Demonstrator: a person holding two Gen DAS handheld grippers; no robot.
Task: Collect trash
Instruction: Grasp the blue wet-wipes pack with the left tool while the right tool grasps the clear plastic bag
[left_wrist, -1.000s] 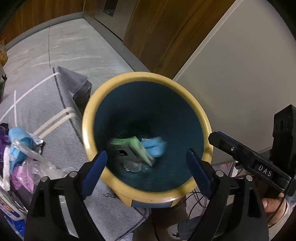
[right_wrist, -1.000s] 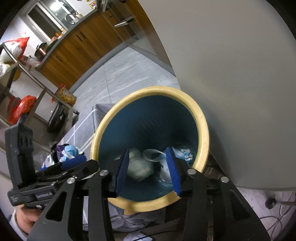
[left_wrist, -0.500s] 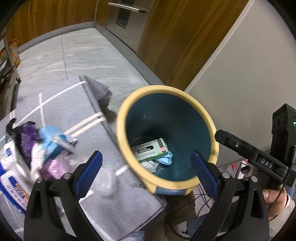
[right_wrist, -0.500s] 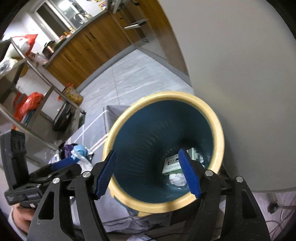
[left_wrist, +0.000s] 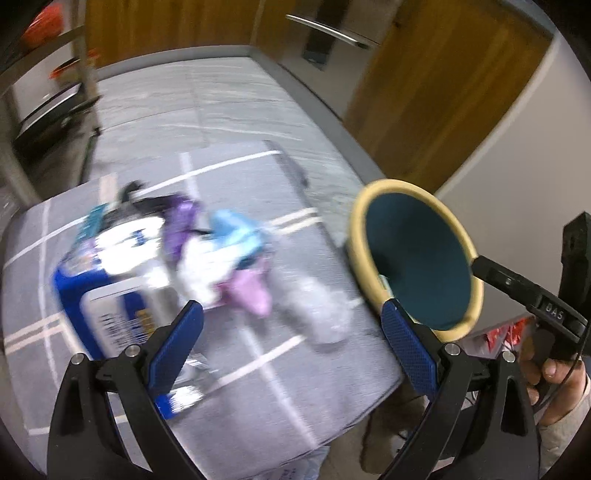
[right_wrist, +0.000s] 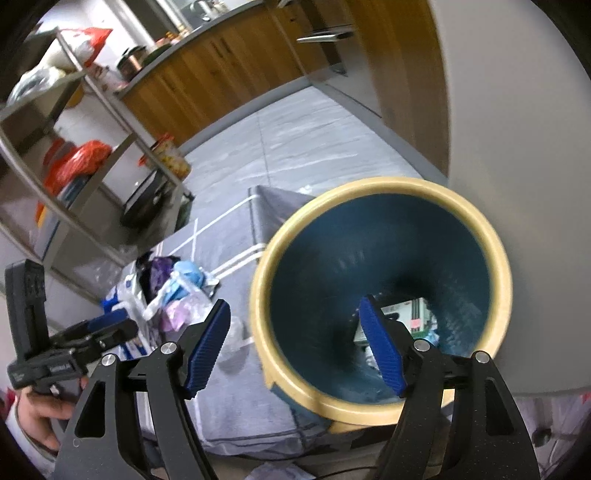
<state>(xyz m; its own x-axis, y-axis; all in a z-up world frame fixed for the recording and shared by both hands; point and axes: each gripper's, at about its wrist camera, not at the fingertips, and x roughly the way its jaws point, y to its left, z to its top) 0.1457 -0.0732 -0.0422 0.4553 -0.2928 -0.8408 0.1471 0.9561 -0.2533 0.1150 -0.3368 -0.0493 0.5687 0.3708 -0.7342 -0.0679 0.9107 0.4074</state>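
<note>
A teal bin with a cream rim (right_wrist: 384, 184) stands at the grey mat's right edge; it also shows in the left wrist view (left_wrist: 373, 291). A green-and-white box (right_wrist: 410, 314) lies at its bottom with other scraps. A blurred pile of trash (left_wrist: 207, 254), blue, purple, pink and white wrappers, lies on the mat; the right wrist view shows it too (right_wrist: 173, 291). My left gripper (left_wrist: 291, 350) is open and empty above the mat, between pile and bin. My right gripper (right_wrist: 295, 347) is open and empty over the bin's near rim.
A blue-and-white packet (left_wrist: 110, 314) lies at the pile's left. The grey mat (left_wrist: 258, 387) ends at a front edge with cables below. A metal shelf rack (right_wrist: 74, 155) with bags stands at the left. Wooden cabinets (right_wrist: 236, 70) and a white wall (right_wrist: 517, 110) lie behind the bin.
Both grippers have pulled back from the bin and opened wider. The left gripper has swung left toward the trash pile. The right gripper's items now lie in the bin.
</note>
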